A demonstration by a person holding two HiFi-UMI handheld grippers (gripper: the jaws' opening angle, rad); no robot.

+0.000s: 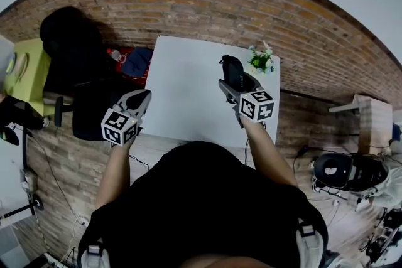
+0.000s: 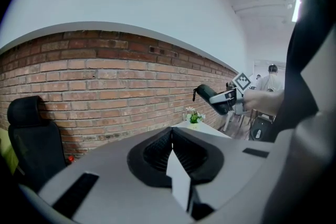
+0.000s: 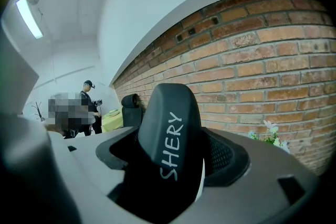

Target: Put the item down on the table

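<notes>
- Right gripper (image 1: 230,85) — its fingers clamped the black item (image 3: 169,128), held over the white counter (image 1: 182,94), apparently for lowering.
- Left gripper (image 1: 139,98) — fingers pressed together, empty, was kept aside.

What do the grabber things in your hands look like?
The left gripper and right gripper both have chunky grey shells. Each carries a white cube with black square markers. The fingers are black and ribbed inside. The person wears a black top, with no long sleeves.
</notes>
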